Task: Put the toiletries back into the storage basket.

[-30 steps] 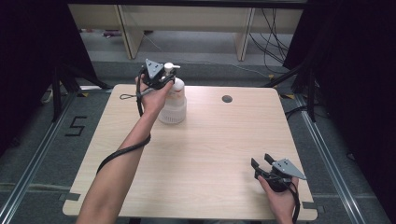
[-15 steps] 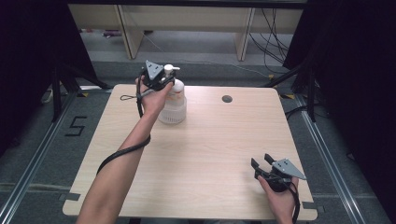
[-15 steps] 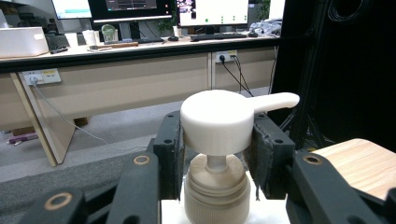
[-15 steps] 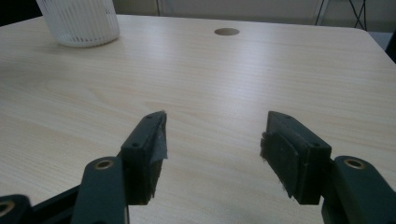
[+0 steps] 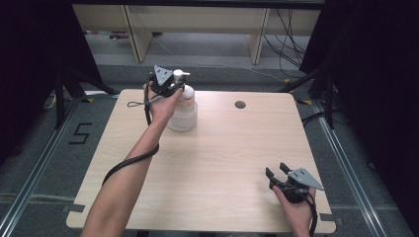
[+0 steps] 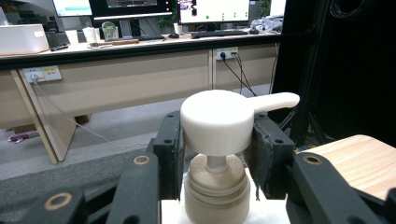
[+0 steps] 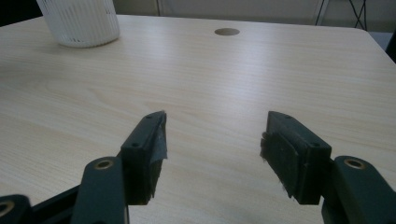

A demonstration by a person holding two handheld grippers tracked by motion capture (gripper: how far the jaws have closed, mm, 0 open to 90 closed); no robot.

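A white pump bottle [image 5: 184,114] with a ribbed lower body stands at the table's far left. In the left gripper view its round white pump head [image 6: 217,122], spout pointing right, sits between my left gripper's [image 6: 217,142] two black pads, and both pads press against its sides above the beige collar [image 6: 215,189]. From the high view the left gripper [image 5: 176,83] is at the top of the bottle, held by a hand. My right gripper [image 5: 276,170] rests low near the table's front right corner, open, with bare tabletop between its fingers [image 7: 212,140]. The bottle's base [image 7: 79,21] shows far off to its left.
The light wooden table [image 5: 222,158] has a small round cable hole [image 5: 240,104] at its far middle right. A black cable [image 5: 129,163] trails along the left forearm. Beyond the far edge are a floor gap and desk legs [image 5: 136,34].
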